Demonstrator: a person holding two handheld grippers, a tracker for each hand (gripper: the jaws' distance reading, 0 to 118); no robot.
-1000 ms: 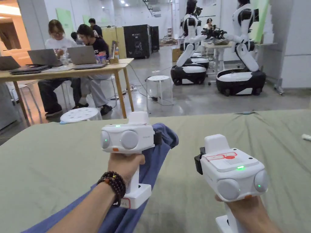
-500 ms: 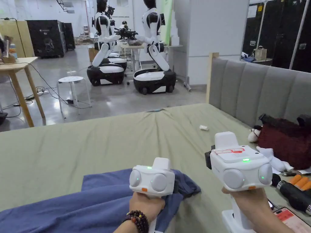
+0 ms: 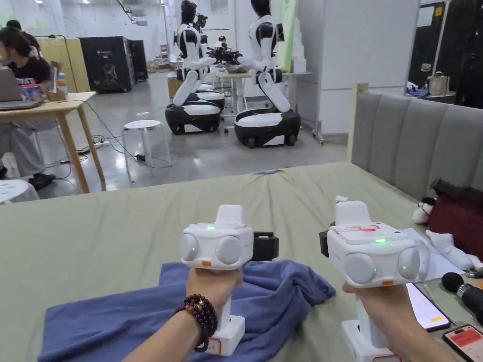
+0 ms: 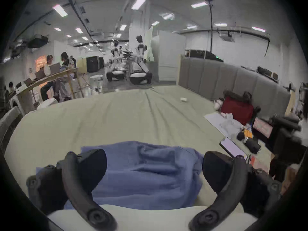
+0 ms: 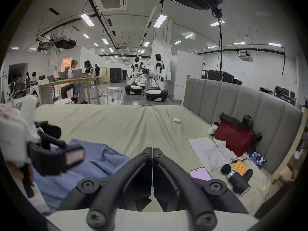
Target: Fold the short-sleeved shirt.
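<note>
A blue short-sleeved shirt (image 3: 264, 301) lies crumpled on the green bed sheet (image 3: 118, 235), with its bunched end to the right. My left gripper (image 3: 257, 246) hovers just above that end. In the left gripper view its jaws stand wide open (image 4: 154, 166) with the shirt (image 4: 146, 176) below them, and nothing is gripped. My right gripper (image 3: 328, 242) is held right of the shirt, over bare sheet. The right gripper view shows its jaws shut together (image 5: 152, 149) on nothing, with the shirt (image 5: 100, 161) and the left gripper (image 5: 55, 153) to its left.
Along the bed's right side stand a grey headboard (image 3: 415, 136), a dark red bag (image 3: 457, 221), a soft toy (image 3: 422, 209), white paper, a phone (image 3: 424, 308) and a black tool (image 3: 467, 294). Past the bed's far edge are a stool (image 3: 146, 136), a wooden table (image 3: 61, 106) and humanoid robots (image 3: 264, 70).
The left gripper seemed to hold the shirt up a second ago. It has let go and risen, and the shirt lies heaped on the sheet. The head camera has swung right.
</note>
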